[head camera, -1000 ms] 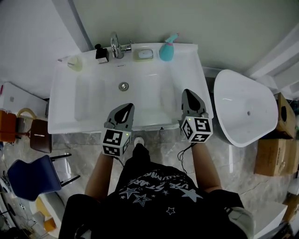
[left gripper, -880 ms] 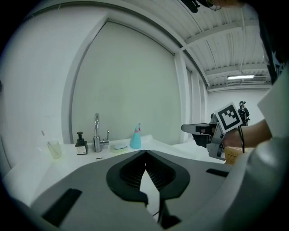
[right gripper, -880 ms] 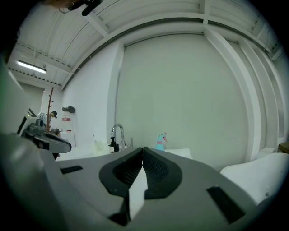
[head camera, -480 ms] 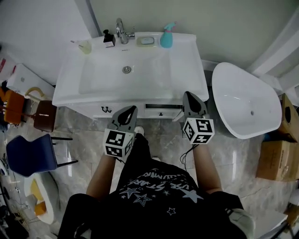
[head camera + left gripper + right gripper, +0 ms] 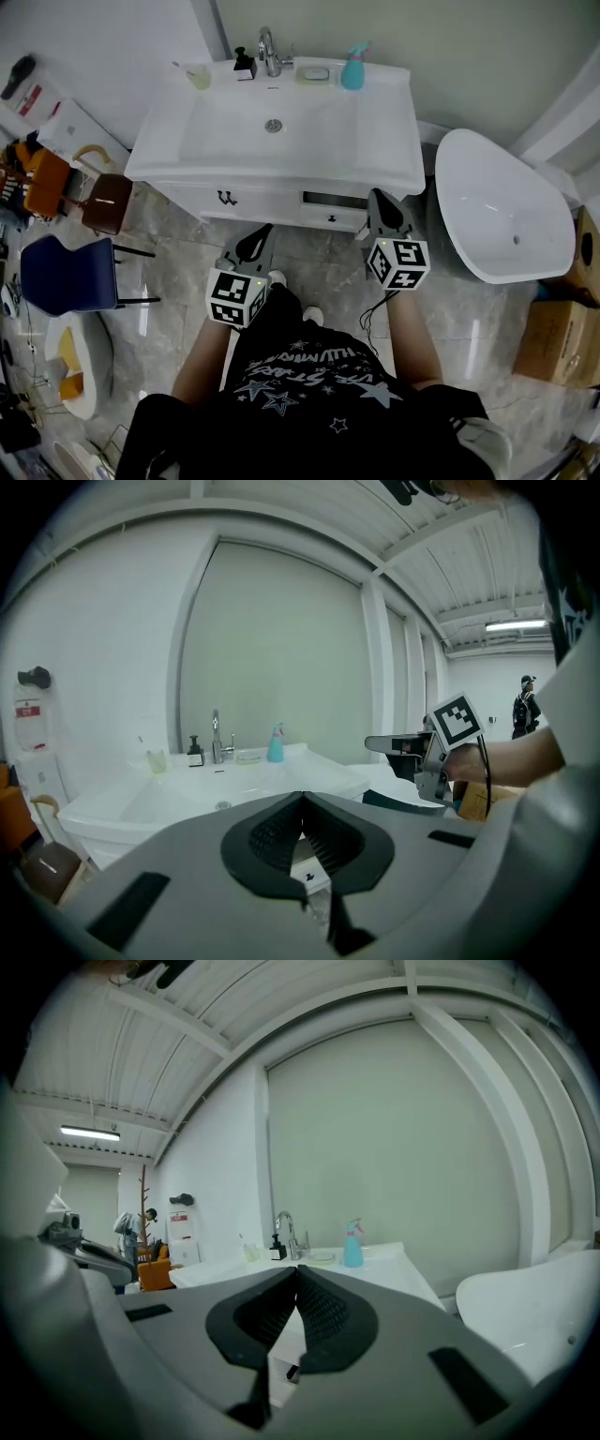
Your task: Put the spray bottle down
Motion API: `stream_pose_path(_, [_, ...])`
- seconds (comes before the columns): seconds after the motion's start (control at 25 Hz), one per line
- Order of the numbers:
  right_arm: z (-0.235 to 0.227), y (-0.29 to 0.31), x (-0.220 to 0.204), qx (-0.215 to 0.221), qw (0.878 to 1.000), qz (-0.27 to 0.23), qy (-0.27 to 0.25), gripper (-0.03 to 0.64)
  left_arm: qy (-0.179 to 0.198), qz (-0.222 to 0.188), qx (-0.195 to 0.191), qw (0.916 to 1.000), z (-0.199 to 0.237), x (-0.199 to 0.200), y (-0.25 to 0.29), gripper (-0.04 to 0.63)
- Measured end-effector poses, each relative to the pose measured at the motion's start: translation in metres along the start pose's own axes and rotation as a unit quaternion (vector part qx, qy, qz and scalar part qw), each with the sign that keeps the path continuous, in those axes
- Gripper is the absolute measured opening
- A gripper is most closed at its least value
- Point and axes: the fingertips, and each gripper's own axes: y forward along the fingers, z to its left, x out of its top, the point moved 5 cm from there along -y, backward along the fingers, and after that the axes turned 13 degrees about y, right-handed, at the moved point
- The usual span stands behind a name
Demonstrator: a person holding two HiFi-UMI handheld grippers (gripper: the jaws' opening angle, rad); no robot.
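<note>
Looked steeply down on a white washbasin [image 5: 394, 141] set on a white vanity [image 5: 272, 202]. Recorded the teal spray bottle [image 5: 353, 68] upright at the right of the back ledge, just beside the soap dish [image 5: 317, 73]. Noted the faucet [image 5: 269, 49] at ledge centre, a black dispenser [image 5: 245, 64] just to its left and a cup [image 5: 199, 78] further left. Located the left gripper [image 5: 260, 231] and right gripper [image 5: 381, 196] over the marble floor [image 5: 319, 258] in front of the vanity, well apart from the bottle, tips drawn together and aimed toward the basin. Observed a drawer [image 5: 333, 200] slightly open near the right gripper's tip. Registered a white tub [image 5: 497, 220] at the right, a blue chair [image 5: 66, 277] and a brown stool [image 5: 105, 202] at the left.
</note>
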Motion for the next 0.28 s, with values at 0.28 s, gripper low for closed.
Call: stream_pose_path(0.28, [0.0081, 0.0032, -0.0073, 0.014, 1.000, 0.008, 0.004, 0.012, 0.003, -0.003, 0.011, 0.9999, 0.0021, 0.0035, -0.0064, 0.015])
